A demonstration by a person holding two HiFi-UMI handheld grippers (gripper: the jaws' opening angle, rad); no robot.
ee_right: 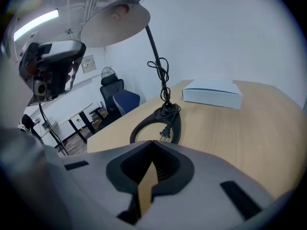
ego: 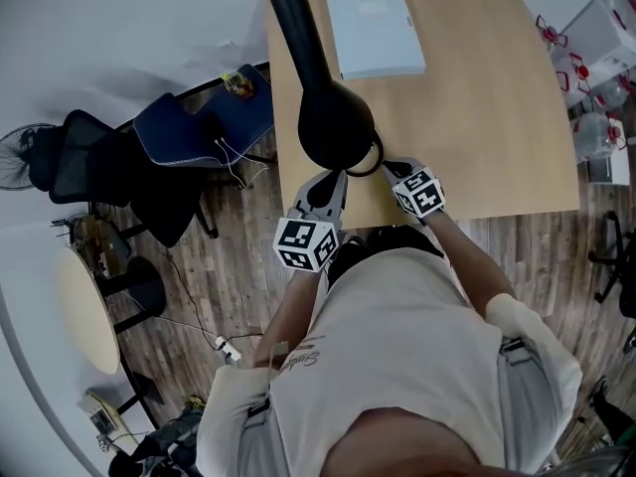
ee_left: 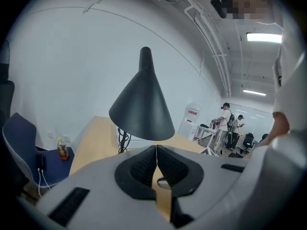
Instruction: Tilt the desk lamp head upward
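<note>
A black desk lamp stands on the wooden desk (ego: 497, 117). Its cone-shaped head (ego: 336, 122) hangs over the desk's near-left part, and its ring base (ee_right: 156, 126) with a coiled cord and plug (ee_right: 165, 134) rests on the wood. In the left gripper view the head (ee_left: 142, 107) rises just ahead of the jaws, mouth down. In the right gripper view its pale underside (ee_right: 115, 25) shows up high. My left gripper (ego: 333, 179) sits just below the head's near rim, shut and empty. My right gripper (ego: 396, 167) hovers by the base's right side, also shut and empty.
A flat white box (ego: 375, 33) lies at the desk's far side. Left of the desk stand a blue chair (ego: 204, 132), a black chair (ego: 84, 157) and a round table (ego: 87, 311). Clear plastic boxes (ego: 596, 78) sit to the right. People (ee_left: 224, 121) stand far off.
</note>
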